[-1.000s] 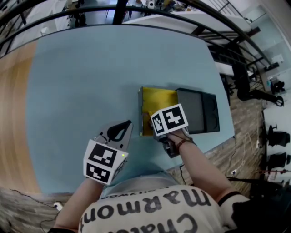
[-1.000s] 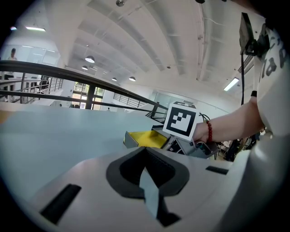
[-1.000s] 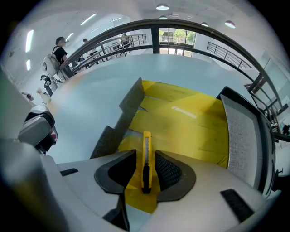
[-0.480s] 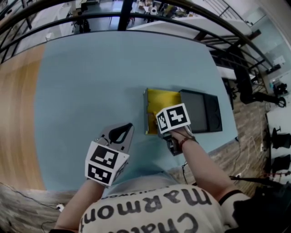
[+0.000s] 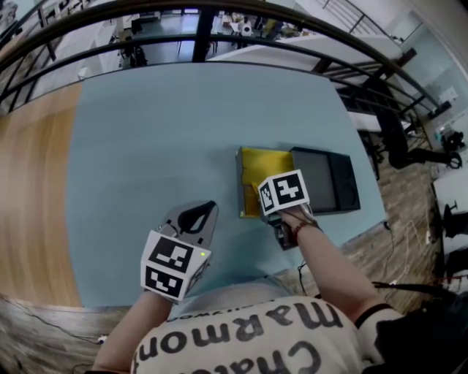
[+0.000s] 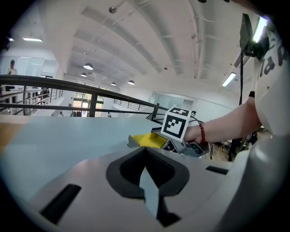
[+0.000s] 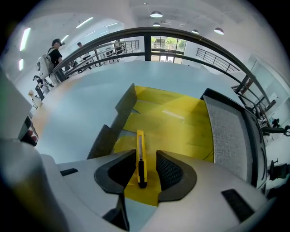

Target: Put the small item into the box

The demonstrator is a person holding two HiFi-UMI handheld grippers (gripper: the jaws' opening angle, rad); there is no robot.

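- While the right claw (image 7: 147, 158) hangs over the box, its two dark ribbed jaws stand apart. The gap is wider than the slim yellow plastic utility knife (image 7: 140, 145) lying lengthwise between them.
- From where I stand, the knife sits close against the left jaw with daylight on the other side, so I'd say nothing is clamping it. It looks to be resting on the yellow lining near the front edge, black end towards the claw.
- I'd judge the knife light and rigid, with a smooth, narrow casing that could skid or twist in a loose pinch. The place to take it is across its flat sides at mid-length, near the slider track. Whether the blade is drawn in, I can't make out.
- Around it is the open grey-walled cardboard box (image 7: 124, 106) with its bright yellow inside, flaps folded outwards. In the head view the box (image 5: 267, 159) lies just ahead of the marker cube.
- Touching the box on its right is a black lid with a grey foam pad (image 7: 229, 131).
- Well off to the near left, the left claw (image 6: 145, 152) points across the pale blue tabletop (image 5: 161, 131). Its tips are pressed together, with nothing held.
- Beyond the tabletop runs a black curved railing (image 5: 219, 14).
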